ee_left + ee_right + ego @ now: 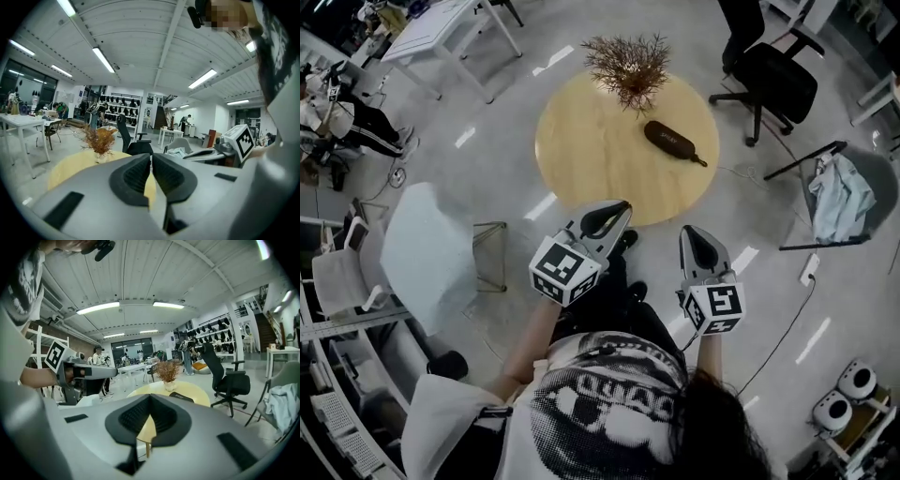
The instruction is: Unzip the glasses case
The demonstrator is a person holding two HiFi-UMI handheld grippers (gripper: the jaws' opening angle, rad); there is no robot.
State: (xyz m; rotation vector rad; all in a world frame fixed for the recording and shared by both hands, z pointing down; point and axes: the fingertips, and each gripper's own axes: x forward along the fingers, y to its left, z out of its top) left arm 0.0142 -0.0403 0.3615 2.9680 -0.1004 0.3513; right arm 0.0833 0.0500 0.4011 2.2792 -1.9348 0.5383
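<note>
Grey flooring is being shown around a round wooden table [581, 159] in the head view, the glasses case [670, 141] lying at its 2 o'clock and a dried plant [628, 61] at 12. The left gripper [617, 211] and right gripper [692, 234] are being held near its 6 o'clock edge. In the left gripper view the jaws are being pressed together on nothing. In the right gripper view they are likewise closed and empty; the case's print is too small to be read.
</note>
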